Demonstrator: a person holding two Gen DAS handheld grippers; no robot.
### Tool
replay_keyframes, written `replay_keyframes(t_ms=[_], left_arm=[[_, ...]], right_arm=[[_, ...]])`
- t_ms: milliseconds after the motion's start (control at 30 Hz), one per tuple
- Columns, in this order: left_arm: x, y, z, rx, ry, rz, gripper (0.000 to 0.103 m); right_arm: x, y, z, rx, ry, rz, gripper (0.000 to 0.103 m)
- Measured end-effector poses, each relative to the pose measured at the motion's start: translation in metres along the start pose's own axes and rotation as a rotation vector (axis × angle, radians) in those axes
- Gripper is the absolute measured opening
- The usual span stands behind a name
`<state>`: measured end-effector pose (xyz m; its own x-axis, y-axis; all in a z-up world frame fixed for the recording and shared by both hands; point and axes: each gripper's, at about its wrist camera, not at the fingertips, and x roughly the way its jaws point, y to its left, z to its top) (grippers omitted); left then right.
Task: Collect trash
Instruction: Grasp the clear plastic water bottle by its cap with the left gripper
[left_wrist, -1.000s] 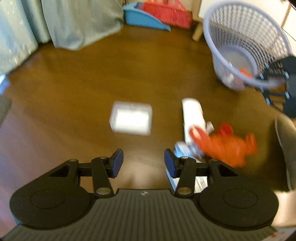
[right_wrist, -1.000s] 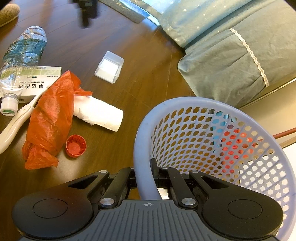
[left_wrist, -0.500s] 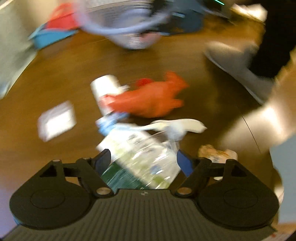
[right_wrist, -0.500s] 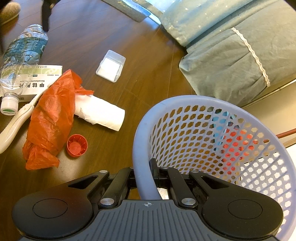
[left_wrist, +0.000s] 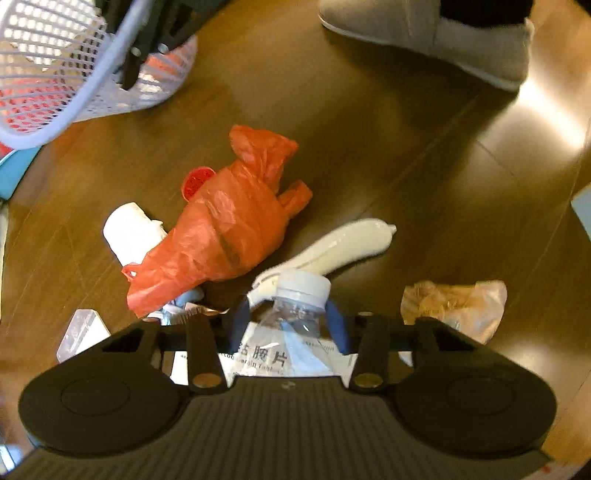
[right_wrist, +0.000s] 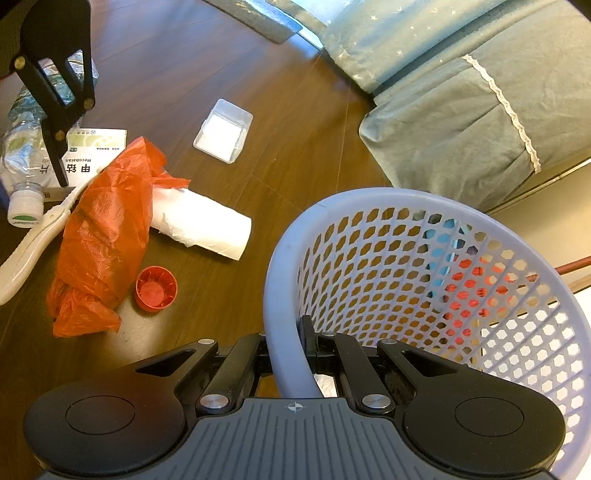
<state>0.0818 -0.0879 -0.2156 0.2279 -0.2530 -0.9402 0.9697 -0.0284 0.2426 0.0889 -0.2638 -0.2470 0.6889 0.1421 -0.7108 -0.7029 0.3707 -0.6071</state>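
My right gripper is clamped tight on the rim of the lavender basket. On the wooden floor lies the clear water bottle, and my left gripper is closing around its neck. Beneath it a white medicine box reads "Mecobalan" with Chinese characters.

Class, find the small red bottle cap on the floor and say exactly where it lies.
In the right wrist view the red cap lies on the floor, left of the basket, beside the orange plastic bag and just below the white paper roll.
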Motion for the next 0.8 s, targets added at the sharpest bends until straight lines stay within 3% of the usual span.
replay_keyframes(t_ms=[300,600,800], left_arm=[[-0.010,0.008,-0.005,0.040,0.015,0.023,0.031],[-0.074,0.071,-0.034,-0.212,-0.023,0.206,0.027],[-0.106,0.094,-0.051,-0.339,-0.017,0.278,0.027]], right_arm=[[0.000,0.000,0.000,0.000,0.000,0.000,0.000],[0.001,-0.001,0.001,0.009,0.000,-0.001,0.000],[0.001,-0.002,0.001,0.010,0.000,-0.001,0.000]])
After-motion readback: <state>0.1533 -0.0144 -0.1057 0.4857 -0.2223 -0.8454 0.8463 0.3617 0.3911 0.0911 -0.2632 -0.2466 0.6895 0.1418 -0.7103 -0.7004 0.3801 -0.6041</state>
